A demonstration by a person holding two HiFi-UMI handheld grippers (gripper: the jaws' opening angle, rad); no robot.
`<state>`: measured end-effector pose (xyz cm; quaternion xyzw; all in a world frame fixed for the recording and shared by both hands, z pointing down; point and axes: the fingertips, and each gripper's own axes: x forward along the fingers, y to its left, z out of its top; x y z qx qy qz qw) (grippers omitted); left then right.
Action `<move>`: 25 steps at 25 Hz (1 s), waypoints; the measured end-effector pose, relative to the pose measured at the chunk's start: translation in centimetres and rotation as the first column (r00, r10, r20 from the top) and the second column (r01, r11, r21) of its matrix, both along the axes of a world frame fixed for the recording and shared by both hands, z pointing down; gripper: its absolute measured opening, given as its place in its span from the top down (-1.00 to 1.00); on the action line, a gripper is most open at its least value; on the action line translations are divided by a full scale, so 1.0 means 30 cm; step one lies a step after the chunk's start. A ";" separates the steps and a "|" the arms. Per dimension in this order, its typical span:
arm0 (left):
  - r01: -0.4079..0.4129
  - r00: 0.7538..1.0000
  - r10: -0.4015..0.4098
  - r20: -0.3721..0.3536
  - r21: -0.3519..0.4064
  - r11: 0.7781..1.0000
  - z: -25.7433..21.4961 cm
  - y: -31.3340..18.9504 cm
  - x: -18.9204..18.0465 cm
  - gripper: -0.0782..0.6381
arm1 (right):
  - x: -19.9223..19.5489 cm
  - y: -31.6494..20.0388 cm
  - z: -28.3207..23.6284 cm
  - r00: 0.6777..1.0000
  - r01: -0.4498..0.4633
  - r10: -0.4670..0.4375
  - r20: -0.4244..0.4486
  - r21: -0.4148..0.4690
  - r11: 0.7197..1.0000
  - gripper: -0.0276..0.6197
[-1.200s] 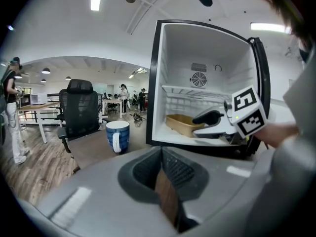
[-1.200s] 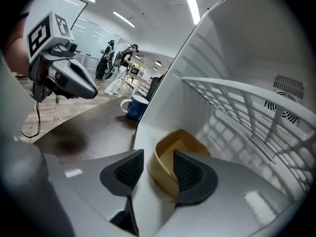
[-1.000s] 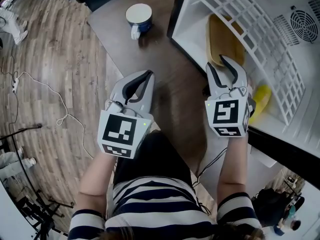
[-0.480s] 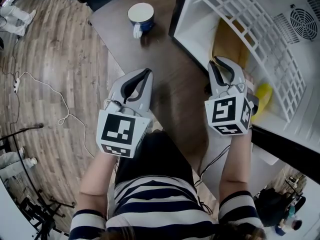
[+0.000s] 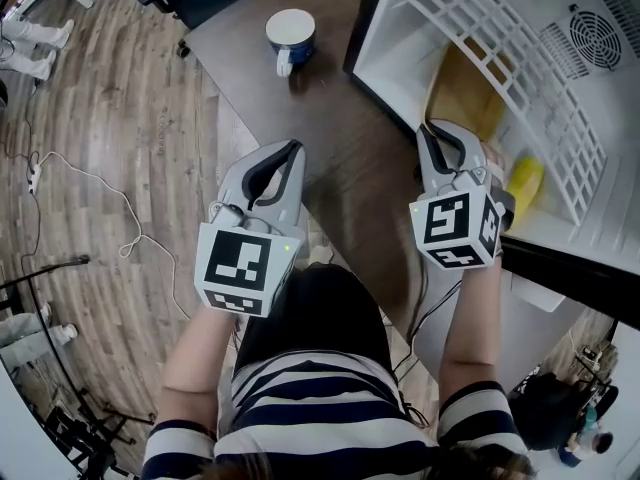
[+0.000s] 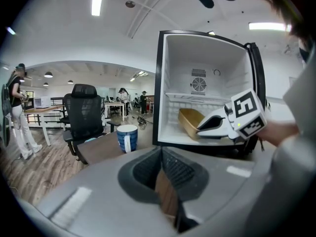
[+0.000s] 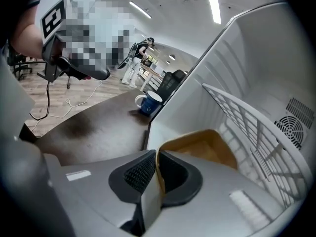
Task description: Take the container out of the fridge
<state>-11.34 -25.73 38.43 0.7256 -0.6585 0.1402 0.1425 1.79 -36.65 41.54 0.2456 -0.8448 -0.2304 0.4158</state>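
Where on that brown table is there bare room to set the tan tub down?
The bare brown table between the blue mug, the fridge front and the left tongs is free. Inside the fridge it is crowded: the tub sits under the wire shelf, and the right tongs have just been closing on its rim.

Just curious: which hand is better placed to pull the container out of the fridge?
Right. The right gripper has just been closing on the container's rim in the fridge; the left gripper is shut, empty, over the table.
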 end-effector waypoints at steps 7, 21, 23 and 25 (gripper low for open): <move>-0.003 1.000 0.003 -0.004 0.012 1.000 -0.029 0.078 -0.030 0.78 | -0.005 0.097 -0.015 1.000 -0.017 0.017 -0.005 -0.015 1.000 0.85; 0.029 1.000 -0.029 -0.009 0.046 0.999 -0.094 0.284 -0.098 0.78 | -0.026 0.383 -0.066 1.000 -0.012 0.013 0.017 -0.063 0.998 0.85; 0.034 0.999 -0.033 -0.014 0.047 0.998 -0.099 0.314 -0.106 0.78 | -0.029 0.425 -0.073 1.000 -0.011 0.013 0.021 -0.069 0.998 0.85; 0.037 0.999 -0.036 -0.015 0.046 0.998 -0.102 0.342 -0.113 0.78 | -0.033 0.463 -0.080 1.000 -0.010 0.012 0.025 -0.076 0.997 0.85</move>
